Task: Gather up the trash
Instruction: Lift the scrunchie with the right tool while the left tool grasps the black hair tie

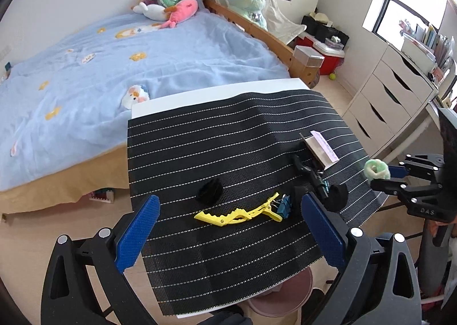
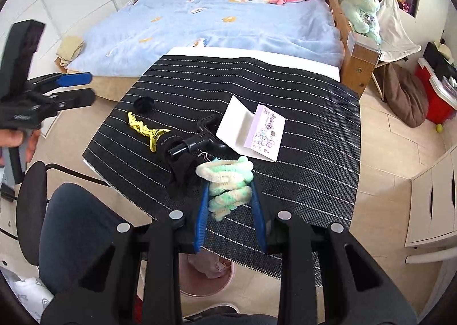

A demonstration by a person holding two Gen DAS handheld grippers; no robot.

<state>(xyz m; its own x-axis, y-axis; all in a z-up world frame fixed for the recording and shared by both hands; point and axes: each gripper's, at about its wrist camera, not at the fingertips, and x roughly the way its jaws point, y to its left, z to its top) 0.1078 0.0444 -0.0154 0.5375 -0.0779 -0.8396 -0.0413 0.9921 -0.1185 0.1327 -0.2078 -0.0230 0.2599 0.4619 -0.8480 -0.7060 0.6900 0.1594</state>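
Note:
My right gripper (image 2: 228,191) is shut on a fluffy green-and-cream scrunchie (image 2: 228,185) and holds it above the near edge of the black striped mat (image 2: 300,153); it also shows in the left wrist view (image 1: 377,169). My left gripper (image 1: 228,211) is open and empty above the mat's near side. Between its fingers lie a yellow hair clip (image 1: 240,213), a teal binder clip (image 1: 285,206) and a black cap (image 1: 210,191). A black plastic tool (image 2: 197,139), black cloth (image 2: 182,173) and a folded purple-and-white card (image 2: 254,128) lie mid-mat.
A pink bin (image 2: 205,279) stands on the floor under the table's near edge. A blue bed (image 1: 114,68) with plush toys lies behind the table. White drawers (image 1: 394,96) stand at the right. A dark chair (image 2: 71,225) sits at the near left.

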